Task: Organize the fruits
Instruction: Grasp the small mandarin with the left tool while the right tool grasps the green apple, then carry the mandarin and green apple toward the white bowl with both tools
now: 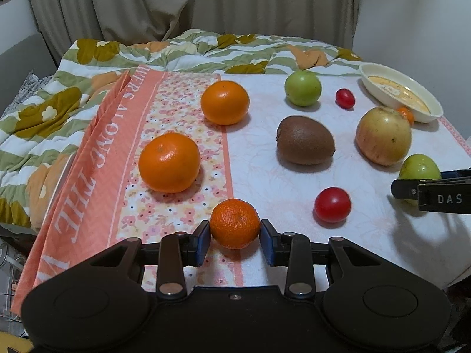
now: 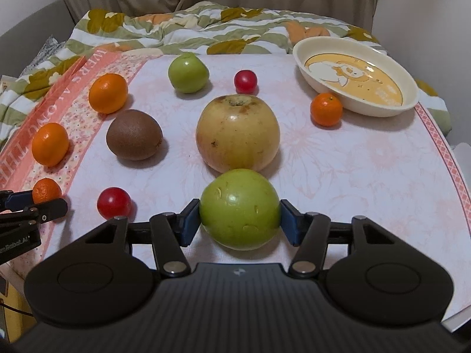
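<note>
Here the left gripper (image 1: 235, 232) has both blue pads (image 1: 202, 242) pressed to the sides of a small rough-skinned mandarin (image 1: 235, 223) at lower centre of the left wrist view, a firm grip, the tool pitched downward at the cloth (image 1: 265, 182). The right gripper (image 2: 240, 220), pitched down likewise, has its blue pads (image 2: 188, 223) against both flanks of a green fruit (image 2: 240, 209) at lower centre of its own view, clamped on it; that fruit sits just in front of a large yellow apple (image 2: 238, 132).

Outward from the held mandarin, the left view shows two bigger oranges (image 1: 169, 161) on the floral pink band at mid left, a kiwi (image 1: 305, 139) at centre, a red cherry tomato (image 1: 332, 204) at lower right, and the right tool's black finger entering from the right edge.

The right view shows the cream dish (image 2: 306, 56) whole at upper right, its printed yellow floor facing the lens, with a small orange (image 2: 326, 109) just beside its near rim; in the left view that orange is mostly hidden behind the apple and the dish sits cut toward the corner. The right view also catches the left tool at its lower left edge. A second green fruit (image 2: 188, 72) and a second tomato (image 2: 245, 81) lie toward the top, near the patterned quilt (image 2: 176, 26).
</note>
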`<state>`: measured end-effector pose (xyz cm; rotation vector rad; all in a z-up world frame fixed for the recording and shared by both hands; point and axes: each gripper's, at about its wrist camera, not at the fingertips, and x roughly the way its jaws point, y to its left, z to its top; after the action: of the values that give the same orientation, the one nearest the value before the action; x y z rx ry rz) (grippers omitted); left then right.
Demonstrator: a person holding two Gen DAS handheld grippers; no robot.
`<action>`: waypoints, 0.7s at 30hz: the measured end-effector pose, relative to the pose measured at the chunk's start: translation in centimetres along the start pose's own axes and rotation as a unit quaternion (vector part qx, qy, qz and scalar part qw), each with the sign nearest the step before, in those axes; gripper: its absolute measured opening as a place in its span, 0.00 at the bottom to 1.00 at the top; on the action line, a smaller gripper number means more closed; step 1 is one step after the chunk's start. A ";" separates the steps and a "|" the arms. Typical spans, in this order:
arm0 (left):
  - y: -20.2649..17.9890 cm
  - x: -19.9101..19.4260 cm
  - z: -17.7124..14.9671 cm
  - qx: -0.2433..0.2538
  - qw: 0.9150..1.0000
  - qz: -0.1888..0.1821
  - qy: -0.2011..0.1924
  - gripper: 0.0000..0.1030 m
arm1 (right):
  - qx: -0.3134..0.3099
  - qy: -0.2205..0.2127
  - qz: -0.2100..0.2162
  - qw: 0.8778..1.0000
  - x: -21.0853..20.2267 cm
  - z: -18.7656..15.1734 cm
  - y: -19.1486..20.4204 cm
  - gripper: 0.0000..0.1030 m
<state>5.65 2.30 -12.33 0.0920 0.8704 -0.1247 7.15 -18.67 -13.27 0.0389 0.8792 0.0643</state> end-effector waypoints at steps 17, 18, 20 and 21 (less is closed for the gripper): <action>-3.7 -6.4 5.0 0.021 0.997 -0.051 -0.053 0.38 | 0.031 -0.043 -0.020 0.998 -8.2 2.7 -4.1 0.70; -4.1 -6.6 5.4 0.020 0.997 -0.054 -0.055 0.38 | 0.032 -0.047 -0.023 0.998 -8.6 3.0 -4.8 0.70; -5.3 -6.9 6.4 0.018 0.996 -0.058 -0.060 0.38 | 0.034 -0.051 -0.025 0.998 -9.3 3.5 -6.1 0.70; -5.8 -7.0 6.9 0.016 0.996 -0.059 -0.062 0.38 | 0.033 -0.054 -0.025 0.998 -9.7 3.9 -7.0 0.70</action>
<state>5.54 -3.87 -2.69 0.0626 0.7491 -0.2530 4.29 -26.37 -3.80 0.0813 0.7737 -0.0144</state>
